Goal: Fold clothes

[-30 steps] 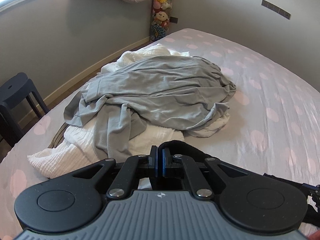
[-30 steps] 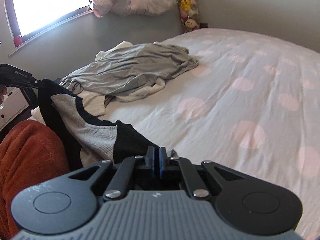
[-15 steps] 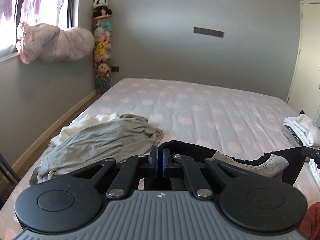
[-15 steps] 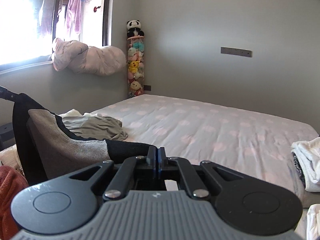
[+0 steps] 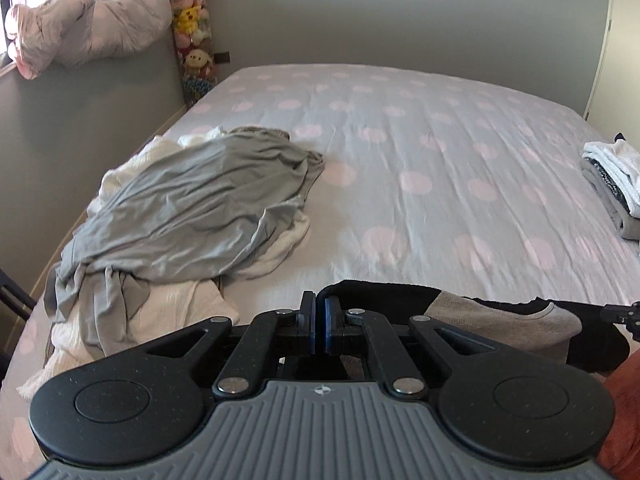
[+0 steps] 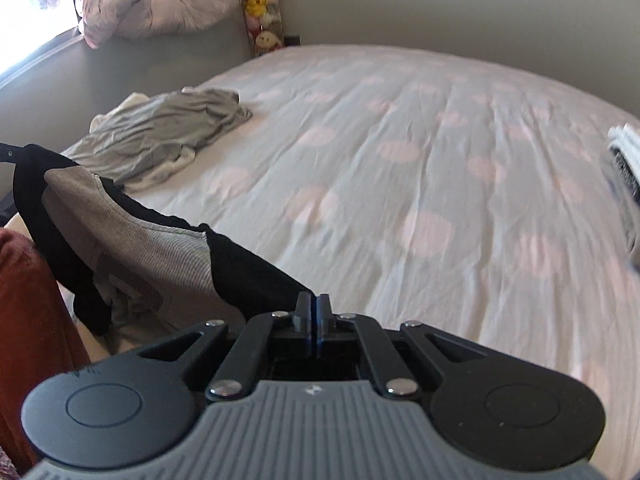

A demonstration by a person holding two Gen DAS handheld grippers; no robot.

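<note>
A black and grey garment hangs stretched between both grippers above the near edge of the bed. My left gripper is shut on one black edge of it. My right gripper is shut on the other black edge; the garment sags to the left in the right wrist view. A heap of unfolded grey and white clothes lies on the left side of the bed, also in the right wrist view.
The bed has a grey sheet with pink dots. A stack of folded clothes sits at its right edge. A rolled duvet lies on the window sill, and soft toys hang in the corner. An orange-red cloth is close at left.
Both grippers have tilted back down toward the bed after pointing up at the wall. The garment stays held between them and now hangs lower over the bed.
</note>
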